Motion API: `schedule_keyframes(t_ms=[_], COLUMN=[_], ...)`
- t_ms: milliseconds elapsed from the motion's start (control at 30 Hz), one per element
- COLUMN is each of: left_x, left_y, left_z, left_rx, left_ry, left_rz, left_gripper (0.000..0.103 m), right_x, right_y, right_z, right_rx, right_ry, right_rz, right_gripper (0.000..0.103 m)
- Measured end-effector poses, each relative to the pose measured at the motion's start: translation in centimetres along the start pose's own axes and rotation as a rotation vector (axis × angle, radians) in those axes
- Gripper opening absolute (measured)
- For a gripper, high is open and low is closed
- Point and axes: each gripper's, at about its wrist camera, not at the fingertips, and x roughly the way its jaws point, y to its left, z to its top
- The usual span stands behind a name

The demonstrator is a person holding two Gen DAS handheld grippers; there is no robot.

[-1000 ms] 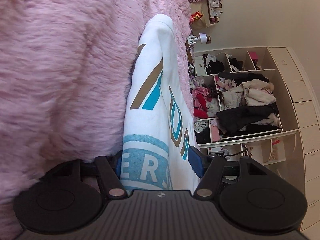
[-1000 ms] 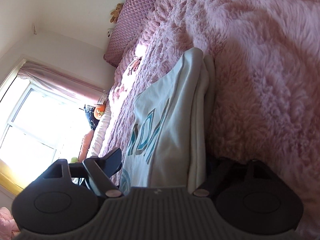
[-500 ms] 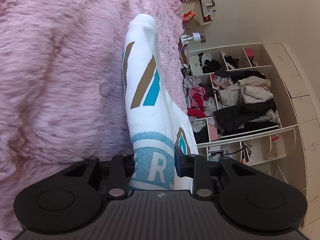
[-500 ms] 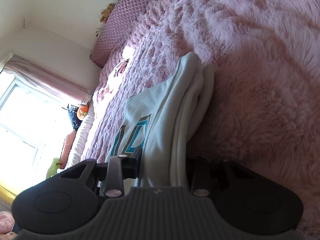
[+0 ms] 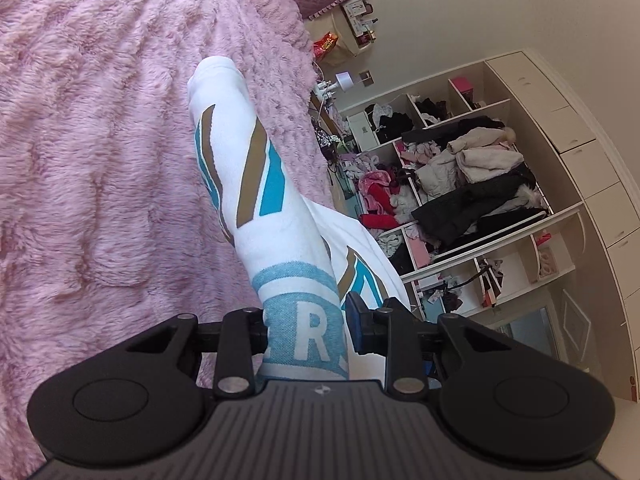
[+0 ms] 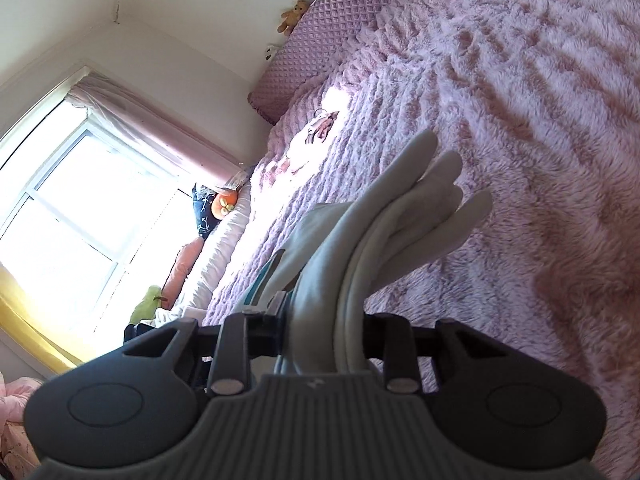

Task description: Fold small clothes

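Note:
A white folded garment (image 5: 248, 168) with teal and brown lettering hangs lifted above the fluffy pink blanket (image 5: 100, 140). My left gripper (image 5: 306, 320) is shut on its near end, pads pressing the teal printed band. In the right wrist view the same garment (image 6: 400, 216) shows as several stacked white layers sticking out forward. My right gripper (image 6: 324, 328) has those layers pinched between its pads, and its jaws are still closing on them. The far end of the garment droops toward the blanket (image 6: 540, 120).
Open shelves (image 5: 460, 172) stuffed with clothes stand past the bed's edge on the right. A bright window (image 6: 60, 220) with a pink curtain, a quilted headboard cushion (image 6: 320, 36), a teddy bear (image 6: 292, 16) and soft toys (image 6: 224, 204) lie at the far side.
Both grippers closed on the garment's near edge and lifted it off the blanket. The cloth now hangs from the jaws instead of lying flat.

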Motion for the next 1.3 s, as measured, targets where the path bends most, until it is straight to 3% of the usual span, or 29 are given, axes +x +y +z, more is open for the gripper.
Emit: schedule_keyframes(t_ms=[200,400,500,700,833,967,1033,1067,1133,1300], left_x=[-4.6,-7.3,-7.3,-6.5,-7.9,-10.7,-12.2,-12.9,-13.6,-11.7], left_y=[-1.3,1.6,4.7,11.9,13.8,12.8,11.3,10.2,7.9,3.6], left_z=[-2.1,-3.8,-4.6,-7.1,-7.5,-6.6,-5.9,-5.5,-4.9,-5.4], left_rx=[0.026,0.01,-0.009,-0.122,-0.174,-0.14,-0.08,-0.031,0.044,0.173], left_ry=[-0.049,-0.088,-0.085,-0.045,-0.075,-0.096,-0.116,-0.137,-0.179,-0.253], left_rz=[0.026,0.051,0.084,0.158,0.079,0.102,0.177,0.216,0.265,0.235], left_gripper=[0.032,0.032,0.032,0.033,0.036,0.035,0.035,0.035,0.037,0.048], right_x=[0.5,2.7,4.6,7.1,6.3,4.8,3.4,2.7,1.8,3.0], right_y=[4.1,4.8,3.4,-3.0,-5.3,-6.4,-5.8,-5.3,-4.0,0.9], right_z=[-3.2,-6.4,-8.4,-12.8,-13.7,-13.2,-12.6,-12.1,-11.3,-9.9], right_rx=[-0.036,-0.077,-0.106,-0.004,0.016,0.05,0.044,0.028,-0.029,-0.257], right_ry=[0.03,0.066,0.087,0.149,0.133,0.128,0.087,0.063,0.017,-0.015], right_rz=[0.05,0.042,-0.005,-0.1,-0.07,-0.043,-0.062,-0.078,-0.086,-0.037], right_gripper=[0.025,0.025,0.025,0.025,0.033,0.037,0.037,0.03,0.029,0.028])
